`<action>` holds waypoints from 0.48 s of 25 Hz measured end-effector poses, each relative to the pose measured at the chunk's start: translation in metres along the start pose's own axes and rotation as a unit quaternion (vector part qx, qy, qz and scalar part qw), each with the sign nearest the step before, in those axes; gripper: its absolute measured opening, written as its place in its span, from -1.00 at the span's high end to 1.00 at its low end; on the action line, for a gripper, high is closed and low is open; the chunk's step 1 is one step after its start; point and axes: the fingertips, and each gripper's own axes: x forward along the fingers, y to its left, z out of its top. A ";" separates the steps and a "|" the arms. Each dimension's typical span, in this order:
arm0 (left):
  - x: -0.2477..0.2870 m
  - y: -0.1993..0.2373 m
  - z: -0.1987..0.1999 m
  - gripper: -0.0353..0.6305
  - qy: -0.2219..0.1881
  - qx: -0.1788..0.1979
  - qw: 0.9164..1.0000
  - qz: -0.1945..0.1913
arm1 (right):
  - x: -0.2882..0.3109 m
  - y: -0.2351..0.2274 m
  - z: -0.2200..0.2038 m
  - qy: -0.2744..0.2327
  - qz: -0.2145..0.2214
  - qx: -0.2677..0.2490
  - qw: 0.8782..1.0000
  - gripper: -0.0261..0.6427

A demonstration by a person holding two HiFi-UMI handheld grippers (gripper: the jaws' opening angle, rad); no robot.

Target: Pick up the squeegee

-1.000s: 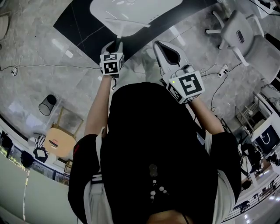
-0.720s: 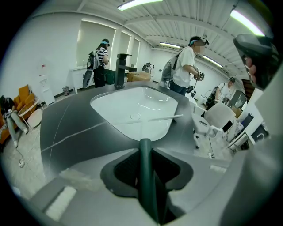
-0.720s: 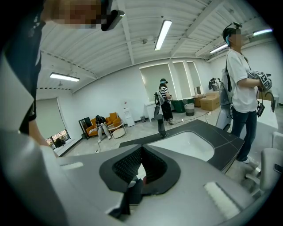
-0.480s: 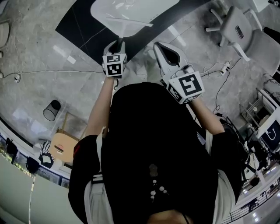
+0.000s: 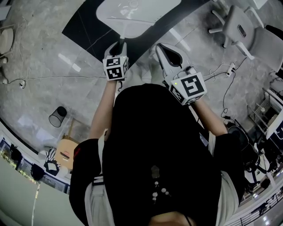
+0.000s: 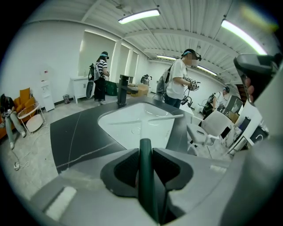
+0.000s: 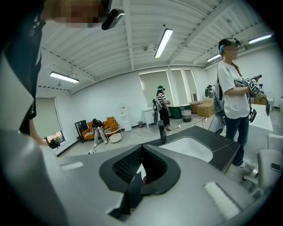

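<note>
Room: large open space with a grey stone floor [image 5: 44, 53], ceiling strip lights and white chairs [image 5: 241, 28] off to the right. A dark counter [image 5: 84, 26] carries a white sink [image 5: 146, 9] with a black tap [image 6: 122, 90] at its far edge. Other people stand behind the counter.

Left gripper [image 5: 118, 44]: jaws part-way apart and clamped on the dark green handle of the squeegee [image 6: 145, 167]. The handle stands upright between the pads. The pale blade end reaches out over the sink, held clear of the basin.

Right gripper [image 5: 166, 48]: jaws closed tip to tip, nothing gripped, held beside the left one and short of the counter.

Unclear: a dark strip lies across the near end of the right jaws, and I cannot tell what it is. The wearer's dark torso [image 5: 163, 154] hides the floor below both hands.
</note>
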 end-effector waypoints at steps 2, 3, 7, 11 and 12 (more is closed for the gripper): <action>-0.008 0.002 0.006 0.58 -0.012 0.000 1.000 0.000 | -0.001 0.005 0.002 -0.006 -0.003 -0.002 1.000 0.92; -0.013 0.003 0.008 0.58 -0.018 0.000 1.000 0.000 | -0.002 0.007 0.004 -0.010 -0.004 -0.002 1.000 0.92; -0.033 0.009 0.021 0.58 -0.044 0.004 0.999 0.006 | -0.003 0.019 0.010 -0.026 -0.007 -0.009 1.000 0.92; -0.056 0.013 0.036 0.58 -0.073 0.008 0.997 0.001 | -0.003 0.032 0.016 -0.042 -0.011 -0.014 0.999 0.92; -0.060 0.014 0.040 0.58 -0.081 0.010 0.997 -0.001 | -0.003 0.034 0.018 -0.047 -0.013 -0.015 0.999 0.92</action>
